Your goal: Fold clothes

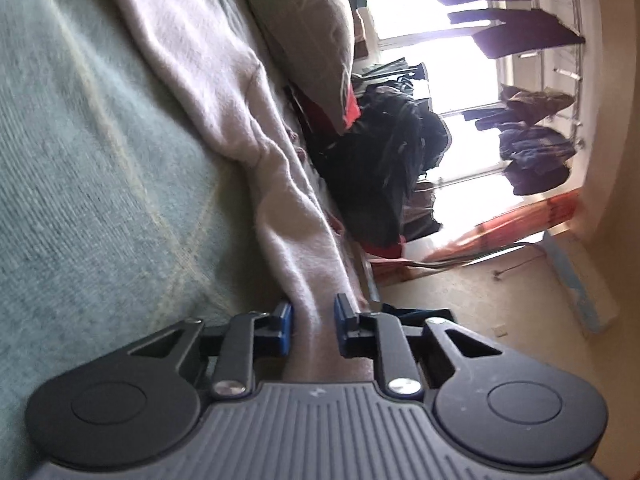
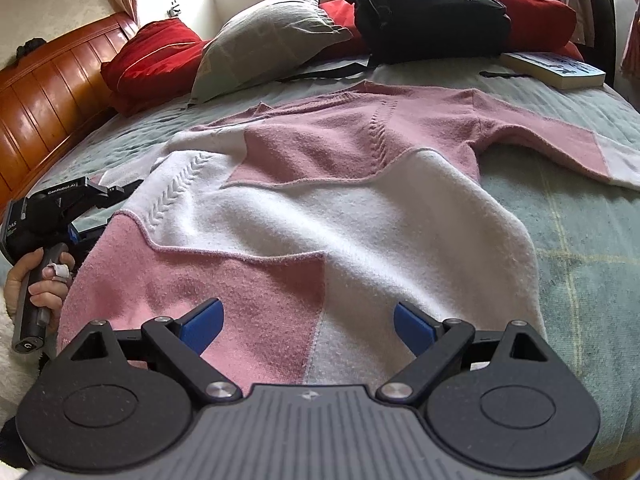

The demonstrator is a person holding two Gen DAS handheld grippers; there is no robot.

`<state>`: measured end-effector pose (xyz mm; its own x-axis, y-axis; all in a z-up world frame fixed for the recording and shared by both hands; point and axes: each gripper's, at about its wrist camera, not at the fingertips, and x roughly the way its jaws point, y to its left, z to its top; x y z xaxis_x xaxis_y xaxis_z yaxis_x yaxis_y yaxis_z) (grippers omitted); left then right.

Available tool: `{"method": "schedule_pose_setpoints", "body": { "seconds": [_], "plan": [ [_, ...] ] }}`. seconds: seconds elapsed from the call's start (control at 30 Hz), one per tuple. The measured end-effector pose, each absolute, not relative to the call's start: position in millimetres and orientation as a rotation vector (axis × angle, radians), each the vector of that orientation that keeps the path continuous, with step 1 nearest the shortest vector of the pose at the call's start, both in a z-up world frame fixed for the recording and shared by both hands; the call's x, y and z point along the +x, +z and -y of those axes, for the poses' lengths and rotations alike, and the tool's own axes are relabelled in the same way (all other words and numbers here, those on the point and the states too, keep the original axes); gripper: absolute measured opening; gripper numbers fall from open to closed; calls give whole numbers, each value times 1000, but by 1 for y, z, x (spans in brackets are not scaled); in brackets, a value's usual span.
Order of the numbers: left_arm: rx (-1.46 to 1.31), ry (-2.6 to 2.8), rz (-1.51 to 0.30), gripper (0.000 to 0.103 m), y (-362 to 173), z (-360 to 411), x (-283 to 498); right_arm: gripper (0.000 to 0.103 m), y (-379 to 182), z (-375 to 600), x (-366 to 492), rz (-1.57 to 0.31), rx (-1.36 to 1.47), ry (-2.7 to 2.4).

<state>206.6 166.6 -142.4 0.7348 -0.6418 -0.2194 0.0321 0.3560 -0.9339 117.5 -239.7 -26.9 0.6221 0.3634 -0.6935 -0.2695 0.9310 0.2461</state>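
A pink and white knit sweater (image 2: pixel 320 200) lies spread on the bed, its left sleeve folded over the body and its right sleeve (image 2: pixel 560 148) stretched out. My right gripper (image 2: pixel 308 326) is open, its blue pads hovering over the sweater's near hem. My left gripper (image 1: pixel 314 326) is turned sideways at the sweater's left edge, with a fold of the fabric (image 1: pixel 280 184) running between its blue pads, which stand a little apart. It also shows in the right wrist view (image 2: pixel 80 204), held by a hand.
A green quilted bedspread (image 2: pixel 580 248) covers the bed. A grey pillow (image 2: pixel 264 40), red cushions (image 2: pixel 156 56), a black bag (image 2: pixel 428 8) and a book (image 2: pixel 556 68) lie at the far side. A wooden headboard (image 2: pixel 40 96) stands at the left.
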Motion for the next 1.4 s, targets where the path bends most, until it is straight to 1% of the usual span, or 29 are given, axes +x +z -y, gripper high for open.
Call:
{"method": "schedule_pose_setpoints", "body": {
  "seconds": [0.07,0.27,0.43,0.53,0.77,0.93,1.07,1.3,1.37,1.4],
  "plan": [
    [-1072,-448,-630,10,-130,-170,201,95,-26,240,117,-817,125,367],
    [-919,-399,-602,8,-89,-191,188,95,-23,239,115,-809,125,370],
    [-703,-351,-659,8,-60,-195,190,95,-23,236,115,-812,115,369],
    [-710,-399,-719,11,-67,-190,179,95,-23,235,114,-815,112,370],
    [-853,-463,-860,16,-115,-163,173,95,-25,235,114,-824,111,364],
    [-992,-467,-833,20,-131,-165,186,95,-27,236,113,-829,110,359],
    [-1022,-489,-811,23,-138,-164,188,95,-28,236,112,-833,110,355],
    [-978,-481,-815,23,-136,-155,207,95,-26,234,109,-829,104,368],
    [-933,-462,-818,13,-132,-150,206,95,-25,233,108,-828,102,373],
    [-906,-449,-819,11,-129,-147,205,95,-25,232,108,-827,101,375]
  ]
}}
